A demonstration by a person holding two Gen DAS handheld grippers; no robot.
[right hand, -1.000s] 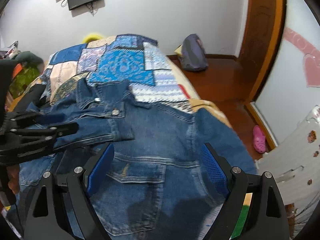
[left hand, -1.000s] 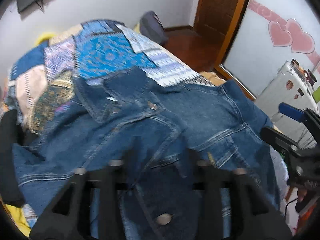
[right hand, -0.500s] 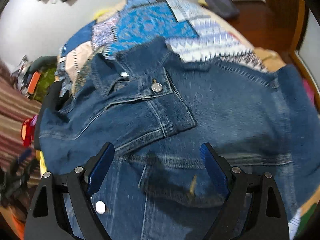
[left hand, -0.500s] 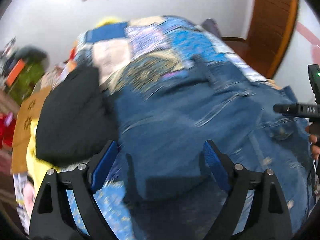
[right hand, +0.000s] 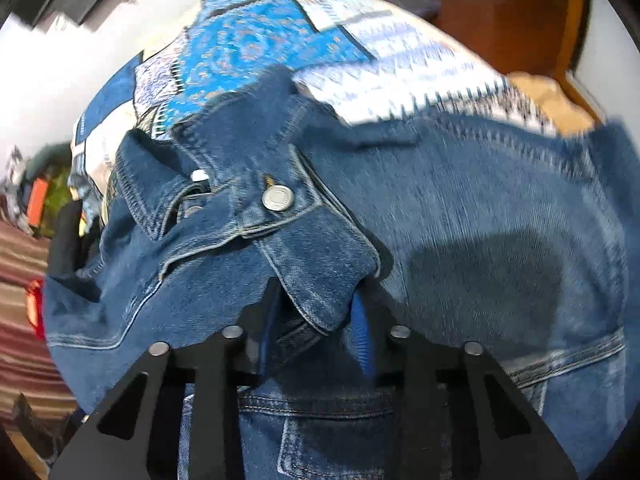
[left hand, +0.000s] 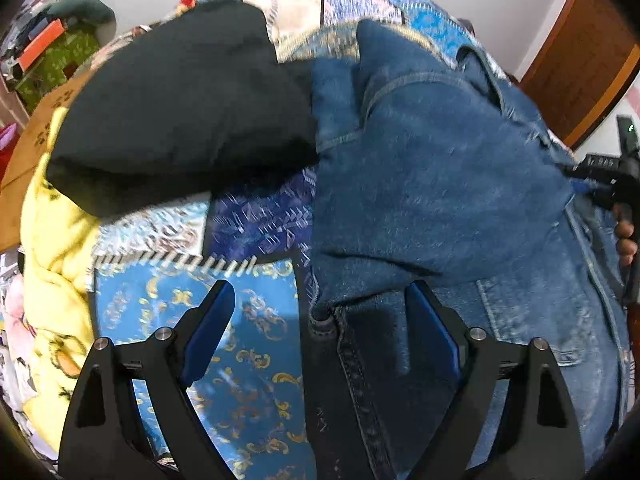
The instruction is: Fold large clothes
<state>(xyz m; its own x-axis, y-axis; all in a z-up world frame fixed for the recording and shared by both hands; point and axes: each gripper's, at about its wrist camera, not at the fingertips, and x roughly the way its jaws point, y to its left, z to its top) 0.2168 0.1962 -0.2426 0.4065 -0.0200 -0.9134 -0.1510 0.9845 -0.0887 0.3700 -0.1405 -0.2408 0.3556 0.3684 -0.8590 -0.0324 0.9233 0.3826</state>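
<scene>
1. One denim jacket [left hand: 440,184] lies spread on a bed covered by one patchwork quilt [left hand: 240,344]; in the right wrist view the jacket [right hand: 500,220] fills most of the frame.
2. Left hand-held gripper [left hand: 320,328]: released, two blue-padded fingers wide apart, straddling the jacket's left edge and hem, with nothing between the pads gripped.
3. Right hand-held gripper [right hand: 316,332]: clenched on a folded flap of the jacket's front panel, near the placket.
4. One metal button [right hand: 277,198] visible on that flap, below the collar.
5. One black garment [left hand: 180,100] lies beside the jacket, touching its sleeve edge.
6. One yellow blanket [left hand: 52,248] at the bed's left margin.
</scene>
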